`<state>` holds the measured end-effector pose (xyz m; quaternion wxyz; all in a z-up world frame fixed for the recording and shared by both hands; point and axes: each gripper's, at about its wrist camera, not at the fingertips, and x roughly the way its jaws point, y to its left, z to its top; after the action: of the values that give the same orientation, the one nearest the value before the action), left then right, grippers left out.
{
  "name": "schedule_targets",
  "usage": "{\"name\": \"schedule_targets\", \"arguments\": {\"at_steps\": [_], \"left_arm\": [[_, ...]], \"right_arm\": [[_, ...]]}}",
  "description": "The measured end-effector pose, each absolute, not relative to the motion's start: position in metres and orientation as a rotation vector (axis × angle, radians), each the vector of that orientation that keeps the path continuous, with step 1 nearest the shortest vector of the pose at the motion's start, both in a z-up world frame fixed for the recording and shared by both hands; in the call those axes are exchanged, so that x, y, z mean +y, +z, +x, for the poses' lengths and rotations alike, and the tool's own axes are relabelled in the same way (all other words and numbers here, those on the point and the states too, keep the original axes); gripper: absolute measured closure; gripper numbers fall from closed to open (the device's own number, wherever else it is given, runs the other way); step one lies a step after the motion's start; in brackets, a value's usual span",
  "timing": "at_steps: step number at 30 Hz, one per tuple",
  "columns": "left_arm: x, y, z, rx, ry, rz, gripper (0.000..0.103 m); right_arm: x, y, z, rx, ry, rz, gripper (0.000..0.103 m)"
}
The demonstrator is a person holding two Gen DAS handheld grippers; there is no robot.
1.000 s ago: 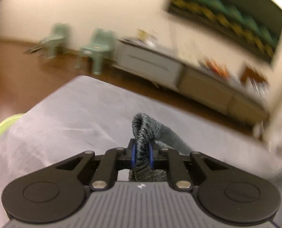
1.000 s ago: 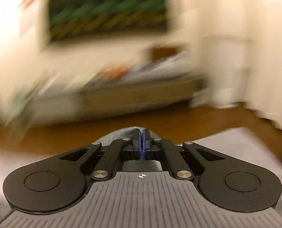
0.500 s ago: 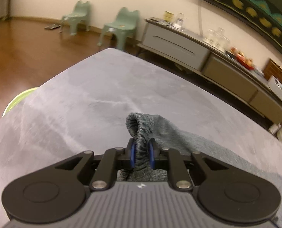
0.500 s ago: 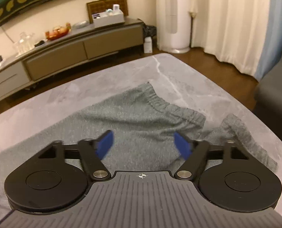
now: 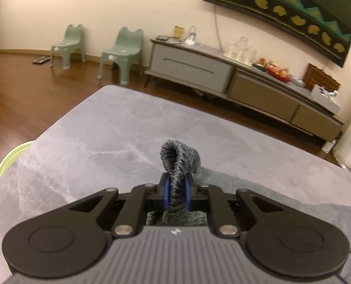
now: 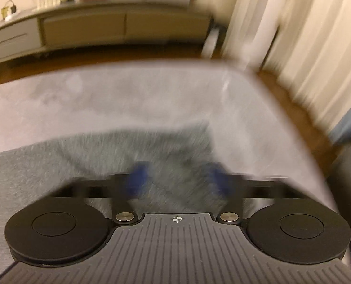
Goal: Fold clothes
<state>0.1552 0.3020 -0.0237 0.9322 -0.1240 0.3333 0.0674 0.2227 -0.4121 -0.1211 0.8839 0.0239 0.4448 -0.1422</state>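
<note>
A grey knit garment lies on the grey marbled table. My left gripper is shut on a bunched edge of the garment, which sticks up between the blue pads. In the right wrist view, which is blurred by motion, the garment lies spread on the table. My right gripper is open and empty just above the cloth, its blue pads wide apart.
A long low sideboard with glassware stands along the far wall. Two green child chairs stand on the wood floor. A yellow-green round object sits below the table's left edge. White curtains hang at the right.
My right gripper has opened, let go of the garment and now moves fast over it. My left gripper keeps its hold and has tilted up a little.
</note>
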Motion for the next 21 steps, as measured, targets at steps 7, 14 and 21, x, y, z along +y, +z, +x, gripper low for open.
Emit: {"name": "schedule_targets", "arguments": {"at_steps": [7,14,21], "left_arm": [[0.322,0.000,0.154,0.514,0.197,-0.356,0.091],[0.323,-0.011,0.168,0.553,0.263,-0.365,0.092],[0.325,-0.010,0.165,0.535,0.287,-0.349,0.092]], "right_arm": [[-0.433,-0.084,0.242,0.816,-0.333,0.009,0.103],[-0.463,-0.092,0.244,0.799,-0.271,0.173,0.017],[-0.443,-0.126,0.236,0.850,-0.134,0.081,0.091]]}}
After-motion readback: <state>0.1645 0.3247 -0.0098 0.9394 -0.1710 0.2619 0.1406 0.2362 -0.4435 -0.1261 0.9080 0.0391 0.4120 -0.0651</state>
